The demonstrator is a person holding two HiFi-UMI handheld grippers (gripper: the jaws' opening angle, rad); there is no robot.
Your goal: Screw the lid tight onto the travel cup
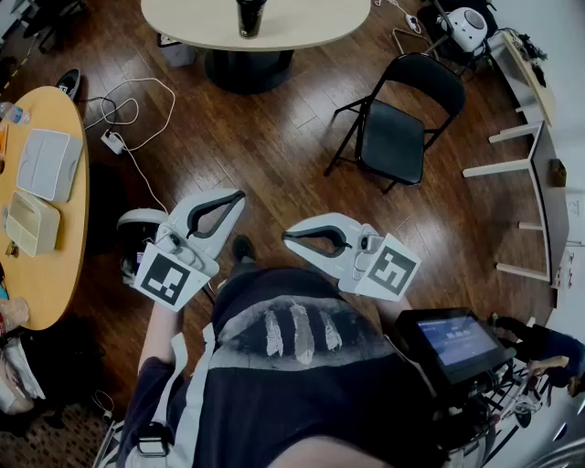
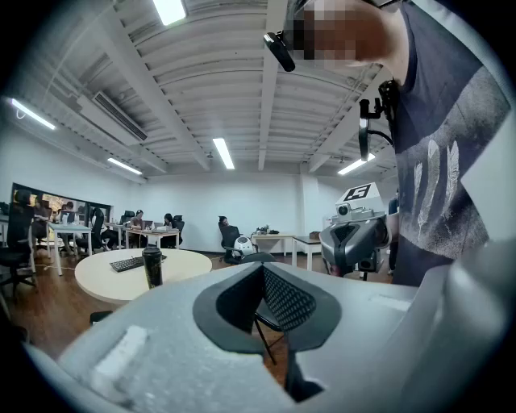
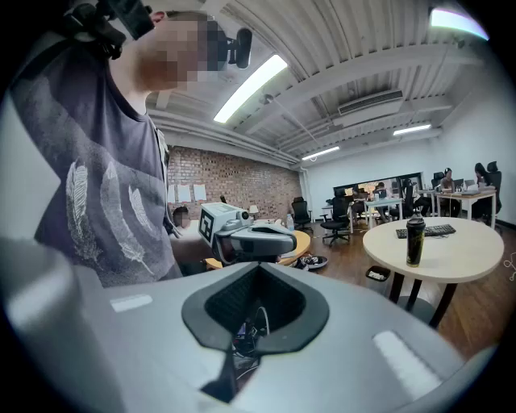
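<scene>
A dark travel cup (image 1: pixel 249 16) stands upright on the pale oval table (image 1: pixel 311 23) at the far end of the head view. It also shows in the left gripper view as the cup (image 2: pixel 151 267) and in the right gripper view as the cup (image 3: pixel 414 240); its top is too small to make out. Both grippers are held close to the person's chest, far from the cup. My left gripper (image 1: pixel 239 194) is shut and empty. My right gripper (image 1: pixel 287 238) is shut and empty too. Their tips point toward each other.
A black folding chair (image 1: pixel 393 128) stands on the wood floor right of the oval table. White cables (image 1: pixel 128 128) trail across the floor at left. A round yellow table (image 1: pixel 55 274) with boxes is at the left edge, and a screen (image 1: pixel 452 343) at lower right.
</scene>
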